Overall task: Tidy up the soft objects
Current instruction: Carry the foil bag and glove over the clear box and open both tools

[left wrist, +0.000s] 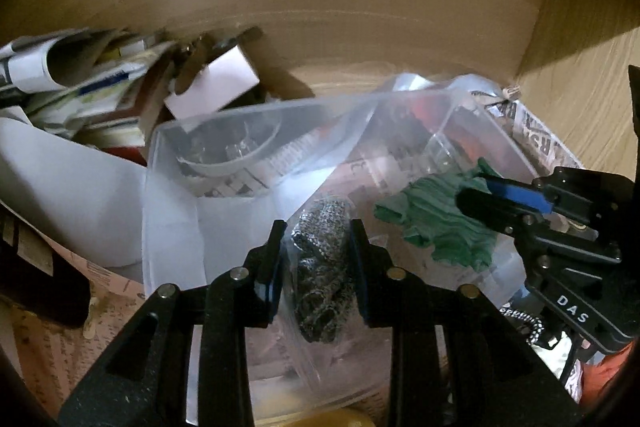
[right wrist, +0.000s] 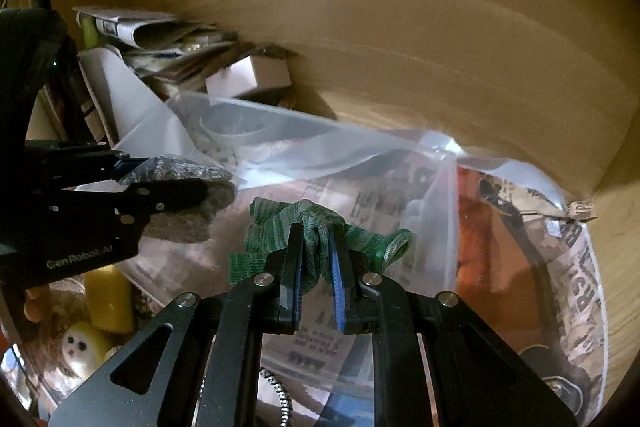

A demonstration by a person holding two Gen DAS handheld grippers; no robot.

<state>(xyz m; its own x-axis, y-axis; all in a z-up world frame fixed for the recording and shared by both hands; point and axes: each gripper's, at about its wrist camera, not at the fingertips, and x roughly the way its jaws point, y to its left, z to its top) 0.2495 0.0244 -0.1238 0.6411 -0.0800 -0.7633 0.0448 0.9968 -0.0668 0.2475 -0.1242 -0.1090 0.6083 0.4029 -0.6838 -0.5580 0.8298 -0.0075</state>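
My left gripper [left wrist: 318,247] is shut on a grey speckled knit sock [left wrist: 322,279] and holds it over a clear plastic bin [left wrist: 168,211]. The sock also shows in the right wrist view [right wrist: 188,199], with the left gripper [right wrist: 160,187] at the left. My right gripper [right wrist: 318,247] is shut on a bunched green knit cloth [right wrist: 316,227] above the same bin [right wrist: 280,155]. In the left wrist view the green cloth [left wrist: 436,219] hangs from the right gripper [left wrist: 472,195] at the right.
The bin holds a plastic bag [left wrist: 340,147], printed paper and a small bowl [left wrist: 232,147]. Stacked papers and a white box [left wrist: 216,83] lie behind it against a brown wall. A printed bag [right wrist: 560,267] lies to the right. A yellow plush toy [right wrist: 86,347] sits low left.
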